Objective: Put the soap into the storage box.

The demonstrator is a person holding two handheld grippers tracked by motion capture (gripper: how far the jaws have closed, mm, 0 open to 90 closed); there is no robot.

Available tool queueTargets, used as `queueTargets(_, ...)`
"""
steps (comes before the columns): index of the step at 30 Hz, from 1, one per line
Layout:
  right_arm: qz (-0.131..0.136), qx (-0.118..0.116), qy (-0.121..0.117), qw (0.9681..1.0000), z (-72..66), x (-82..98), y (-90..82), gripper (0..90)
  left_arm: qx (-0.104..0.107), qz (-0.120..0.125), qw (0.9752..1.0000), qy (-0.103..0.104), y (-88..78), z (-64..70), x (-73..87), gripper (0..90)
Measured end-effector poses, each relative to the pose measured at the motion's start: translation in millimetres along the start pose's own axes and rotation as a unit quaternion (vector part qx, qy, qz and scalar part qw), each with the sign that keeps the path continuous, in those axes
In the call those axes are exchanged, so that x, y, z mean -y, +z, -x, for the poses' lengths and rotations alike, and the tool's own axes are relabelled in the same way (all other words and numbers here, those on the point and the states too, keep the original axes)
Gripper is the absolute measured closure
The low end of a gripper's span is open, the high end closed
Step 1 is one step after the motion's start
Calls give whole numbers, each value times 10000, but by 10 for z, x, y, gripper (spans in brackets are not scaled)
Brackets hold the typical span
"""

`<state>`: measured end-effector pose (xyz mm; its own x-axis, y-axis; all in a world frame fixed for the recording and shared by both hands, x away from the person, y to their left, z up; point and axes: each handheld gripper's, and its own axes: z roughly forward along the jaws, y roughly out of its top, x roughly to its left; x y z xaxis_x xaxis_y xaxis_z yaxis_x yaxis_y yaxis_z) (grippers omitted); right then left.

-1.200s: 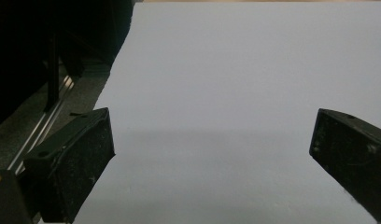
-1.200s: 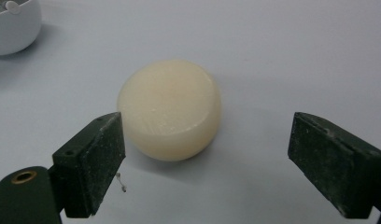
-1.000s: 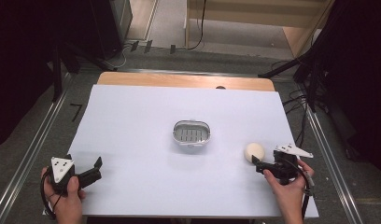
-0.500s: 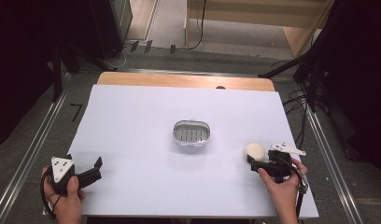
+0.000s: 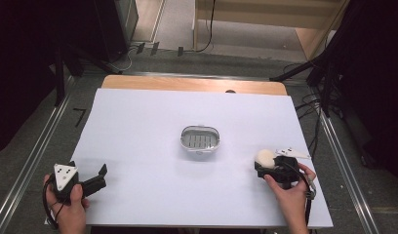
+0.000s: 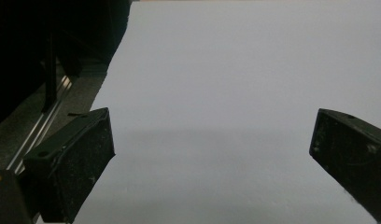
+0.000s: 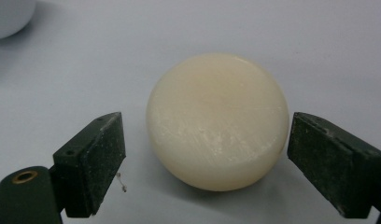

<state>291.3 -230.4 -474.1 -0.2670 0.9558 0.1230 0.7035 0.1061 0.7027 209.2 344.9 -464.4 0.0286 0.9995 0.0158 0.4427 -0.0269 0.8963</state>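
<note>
Lying flat under a white sheet, a wooden table (image 5: 192,84) — bare wood showing only along the far edge. Resting on the sheet near the middle, a small oval soap dish (image 5: 200,139); sitting nearer the right front corner — well apart from it — a round cream soap bar (image 7: 218,120).

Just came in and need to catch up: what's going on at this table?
A person works two handheld grippers over a white-covered table. The right gripper sits around a round cream bar of soap, its jaws having just been closing, with a gap on one side. The left gripper rests open over bare table. A small oval metal soap dish waits in the middle.
</note>
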Motion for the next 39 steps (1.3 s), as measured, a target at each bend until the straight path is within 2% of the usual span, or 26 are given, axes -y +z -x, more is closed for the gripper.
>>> queueTargets(6,-69,240,156,9996,-18,-38,64,139,4,4,10000,7,1,1,0,4)
queueTargets(9,-102,346,195,9992,-35,-55,110,177,4,-5,10000,13,2,3,-1,4)
queueTargets(11,-73,423,210,9989,-70,-61,132,242,3,-7,10000,14,2,3,-1,3)
queueTargets(16,-115,518,322,9981,-88,-62,174,243,1,-23,10000,20,4,4,-2,4)
queueTargets(18,-150,535,276,9981,-97,-67,173,246,10,-22,10000,18,5,3,-2,4)
queueTargets(22,-218,439,219,9986,-124,-80,165,249,34,-18,10000,6,9,-2,-3,4)
queueTargets(26,-203,356,80,9991,-178,-101,154,249,43,-29,10000,9,11,-1,-3,4)
queueTargets(28,-183,316,90,9993,-192,-114,149,249,39,-26,10000,15,8,-1,-3,4)
queueTargets(34,-120,123,-113,9998,-324,-235,125,249,41,-17,10000,1,7,-3,-3,4)
queueTargets(39,-77,-13,-178,9998,-429,-322,124,249,44,-5,10000,-1,5,-5,-1,4)
